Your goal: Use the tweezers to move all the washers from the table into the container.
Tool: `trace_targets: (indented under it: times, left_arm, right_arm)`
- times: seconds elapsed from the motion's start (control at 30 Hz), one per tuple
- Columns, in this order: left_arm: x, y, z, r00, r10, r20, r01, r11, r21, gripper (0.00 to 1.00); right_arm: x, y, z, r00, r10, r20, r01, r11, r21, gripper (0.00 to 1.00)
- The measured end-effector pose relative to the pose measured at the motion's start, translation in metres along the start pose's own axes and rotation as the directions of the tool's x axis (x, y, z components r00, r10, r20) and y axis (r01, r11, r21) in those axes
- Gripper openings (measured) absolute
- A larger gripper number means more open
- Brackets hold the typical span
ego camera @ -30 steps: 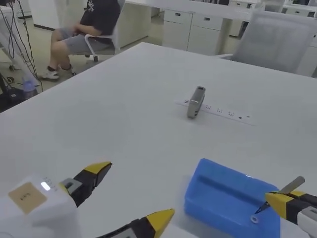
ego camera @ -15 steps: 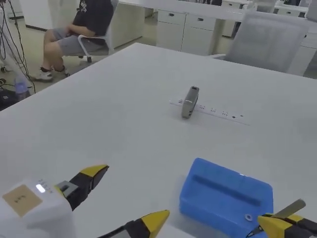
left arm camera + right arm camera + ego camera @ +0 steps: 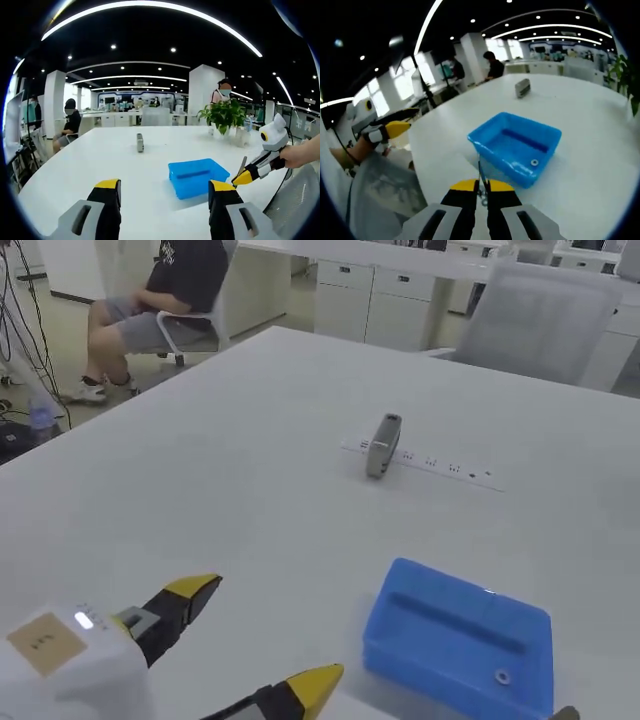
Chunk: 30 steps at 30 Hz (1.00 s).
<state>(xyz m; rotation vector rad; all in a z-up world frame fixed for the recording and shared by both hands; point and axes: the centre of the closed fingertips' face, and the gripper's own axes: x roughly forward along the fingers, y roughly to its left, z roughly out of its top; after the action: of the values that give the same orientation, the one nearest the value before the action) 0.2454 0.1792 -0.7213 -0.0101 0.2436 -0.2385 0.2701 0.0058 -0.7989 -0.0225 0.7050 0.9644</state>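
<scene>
The blue container (image 3: 460,635) stands on the white table (image 3: 250,490) with one small washer (image 3: 502,676) lying on its floor near the front wall. In the right gripper view the container (image 3: 515,142) and the washer (image 3: 534,162) lie just ahead of my right gripper (image 3: 481,186), which is shut on thin tweezers (image 3: 480,175) whose tip is pulled back short of the container's rim. My left gripper (image 3: 255,635) hovers open and holding nothing over the table left of the container. The left gripper view has the right gripper (image 3: 260,167) beside the container (image 3: 192,175).
A white power strip with a grey adapter (image 3: 385,445) lies across the middle of the table. A person (image 3: 165,290) sits on a chair at the far left, and a grey chair (image 3: 540,320) stands behind the table. Potted plants (image 3: 225,117) sit at the table's far end.
The right gripper with the tweezers has drawn back from the container and dropped below the head view's edge. The washer stays in the container. The left gripper has hardly moved.
</scene>
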Motion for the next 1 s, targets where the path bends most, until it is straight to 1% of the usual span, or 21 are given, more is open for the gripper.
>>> trace_targets:
  times: [0.13, 0.3, 0.63, 0.73, 0.77, 0.93, 1.0]
  left_arm:
    - [0.000, 0.000, 0.000, 1.0000, -0.001, -0.003, 0.001, 1.000, -0.001, 0.71]
    - [0.001, -0.001, -0.002, 0.9999, -0.006, -0.011, 0.006, 1.000, 0.002, 0.71]
    - [0.002, -0.002, -0.004, 0.9997, -0.011, -0.021, 0.011, 1.000, 0.005, 0.71]
    - [0.002, -0.002, -0.004, 0.9997, -0.011, -0.022, 0.011, 1.000, 0.008, 0.71]
    - [0.001, -0.002, -0.004, 0.9997, -0.010, -0.021, 0.010, 1.000, 0.008, 0.71]
    - [0.001, -0.001, -0.003, 0.9998, -0.006, -0.018, 0.006, 1.000, 0.004, 0.71]
    - [0.001, -0.002, -0.003, 0.9998, -0.009, -0.016, 0.009, 1.000, -0.001, 0.71]
  right_arm:
    - [0.003, 0.000, -0.003, 1.0000, 0.007, -0.004, -0.007, 1.000, 0.009, 0.03]
    - [0.005, 0.000, -0.009, 0.9996, 0.006, -0.026, -0.006, 1.000, -0.010, 0.03]
    - [0.007, 0.001, -0.012, 0.9995, 0.009, -0.031, -0.010, 1.000, -0.013, 0.04]
    - [0.008, 0.002, -0.015, 0.9991, 0.006, -0.042, -0.007, 0.999, -0.036, 0.04]
    - [0.008, 0.003, -0.014, 0.9993, 0.007, -0.037, -0.008, 0.999, -0.040, 0.04]
    - [0.008, 0.007, -0.015, 0.9991, 0.014, -0.039, -0.016, 0.998, -0.053, 0.04]
    - [0.008, 0.008, -0.015, 0.9993, 0.009, -0.036, -0.011, 0.998, -0.060, 0.04]
